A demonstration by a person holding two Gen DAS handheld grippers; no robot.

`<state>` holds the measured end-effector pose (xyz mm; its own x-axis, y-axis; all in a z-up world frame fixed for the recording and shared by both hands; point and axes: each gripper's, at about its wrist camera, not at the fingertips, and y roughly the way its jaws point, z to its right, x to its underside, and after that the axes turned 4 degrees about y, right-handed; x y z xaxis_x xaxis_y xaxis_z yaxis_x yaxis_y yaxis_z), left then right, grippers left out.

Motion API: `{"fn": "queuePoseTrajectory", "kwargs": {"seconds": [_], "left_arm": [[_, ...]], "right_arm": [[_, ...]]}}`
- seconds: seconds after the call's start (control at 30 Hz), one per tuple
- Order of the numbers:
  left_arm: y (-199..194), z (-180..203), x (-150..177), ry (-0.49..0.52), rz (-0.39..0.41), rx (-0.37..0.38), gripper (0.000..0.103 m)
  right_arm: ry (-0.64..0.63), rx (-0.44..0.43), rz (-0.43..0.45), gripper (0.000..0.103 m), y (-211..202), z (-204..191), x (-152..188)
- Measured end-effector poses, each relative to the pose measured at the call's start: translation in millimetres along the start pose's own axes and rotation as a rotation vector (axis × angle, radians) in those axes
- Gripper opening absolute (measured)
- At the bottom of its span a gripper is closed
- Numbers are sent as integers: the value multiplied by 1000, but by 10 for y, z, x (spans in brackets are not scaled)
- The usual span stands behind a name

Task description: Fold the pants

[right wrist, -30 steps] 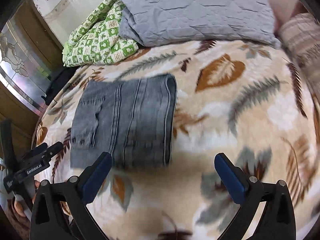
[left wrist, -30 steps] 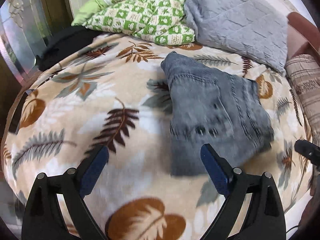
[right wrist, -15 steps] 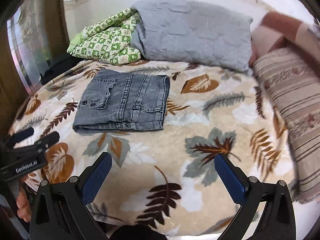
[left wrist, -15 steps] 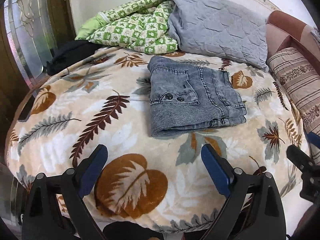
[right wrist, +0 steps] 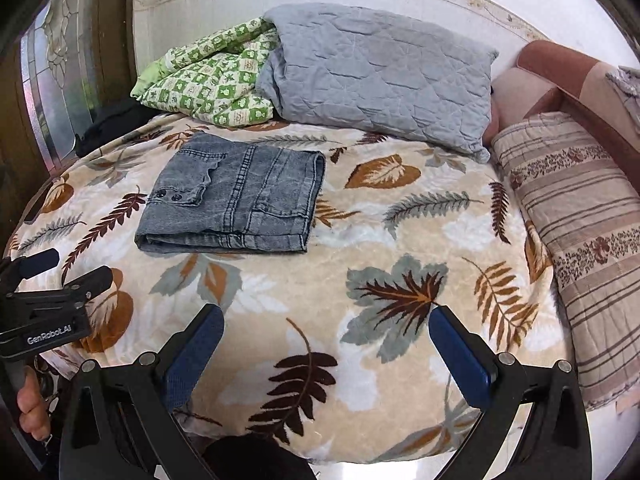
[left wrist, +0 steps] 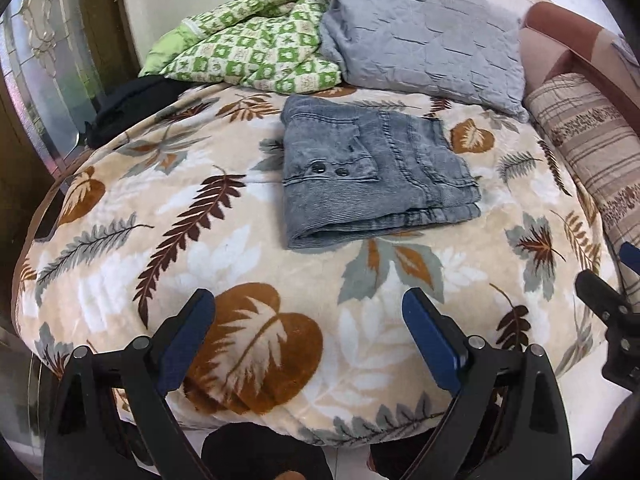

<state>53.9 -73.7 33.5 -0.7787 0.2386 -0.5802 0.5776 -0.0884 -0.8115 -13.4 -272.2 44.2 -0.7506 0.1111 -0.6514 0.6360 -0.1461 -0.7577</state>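
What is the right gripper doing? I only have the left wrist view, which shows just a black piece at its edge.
Observer: The right gripper is open and empty, short of the folded pants.
Operator: Is the left gripper visible from there?
Observer: Yes, at the left edge; the left gripper has GenRobot.AI printed on its body.
Operator: Who holds it?
Observer: A bare hand grips its handle below.

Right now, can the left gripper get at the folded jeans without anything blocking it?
Probably yes. The left gripper is open and empty, pulled back over the near edge of the leaf-print blanket. Only bare blanket lies between it and the folded jeans. The right gripper is off to the side.
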Motion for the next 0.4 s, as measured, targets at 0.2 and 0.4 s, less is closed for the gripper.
{"fn": "queuePoseTrajectory", "kwargs": {"seconds": [0.2, 0.4], "left_arm": [[-82, 138, -37, 38, 22, 59, 96], [-307, 230, -126, 40, 80, 90, 96]], "right_arm": [[27, 8, -12, 103, 31, 85, 24], [34, 28, -11, 103, 41, 173, -19]]}}
